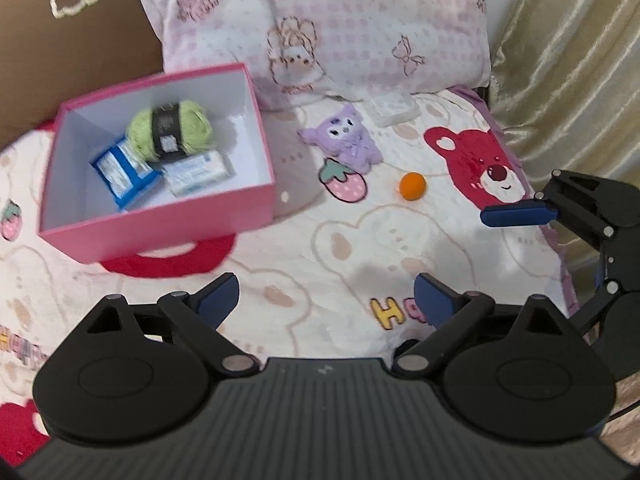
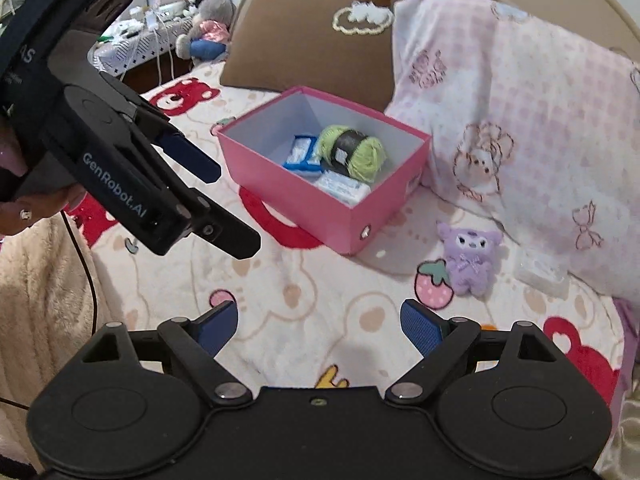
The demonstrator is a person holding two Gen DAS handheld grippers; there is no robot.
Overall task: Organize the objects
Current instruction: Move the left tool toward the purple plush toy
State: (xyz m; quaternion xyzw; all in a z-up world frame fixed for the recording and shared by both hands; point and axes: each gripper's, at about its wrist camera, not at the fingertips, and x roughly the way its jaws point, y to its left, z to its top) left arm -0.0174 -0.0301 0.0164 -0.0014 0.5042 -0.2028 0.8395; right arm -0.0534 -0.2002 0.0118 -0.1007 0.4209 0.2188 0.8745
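A pink box (image 1: 160,224) stands open on the bear-print bed sheet; inside lie a green yarn ball (image 1: 172,130), a blue packet (image 1: 120,170) and a white packet (image 1: 198,174). To its right on the sheet lie a purple plush toy (image 1: 346,140), an orange ball (image 1: 412,186) and a clear plastic packet (image 1: 394,110). My left gripper (image 1: 326,300) hovers open over bare sheet, in front of the box and ball, with nothing between its fingers. My right gripper (image 2: 320,326) is open too and empty, with the plush toy (image 2: 470,258) ahead on its right and the box (image 2: 288,200) ahead.
A pink checked pillow (image 1: 340,20) and a brown pillow (image 1: 60,40) lean behind the box. Gold fabric (image 1: 568,60) borders the bed on the right. A beige fleece blanket (image 2: 40,280) lies at the left, and a cluttered side table (image 2: 132,48) stands beyond the bed.
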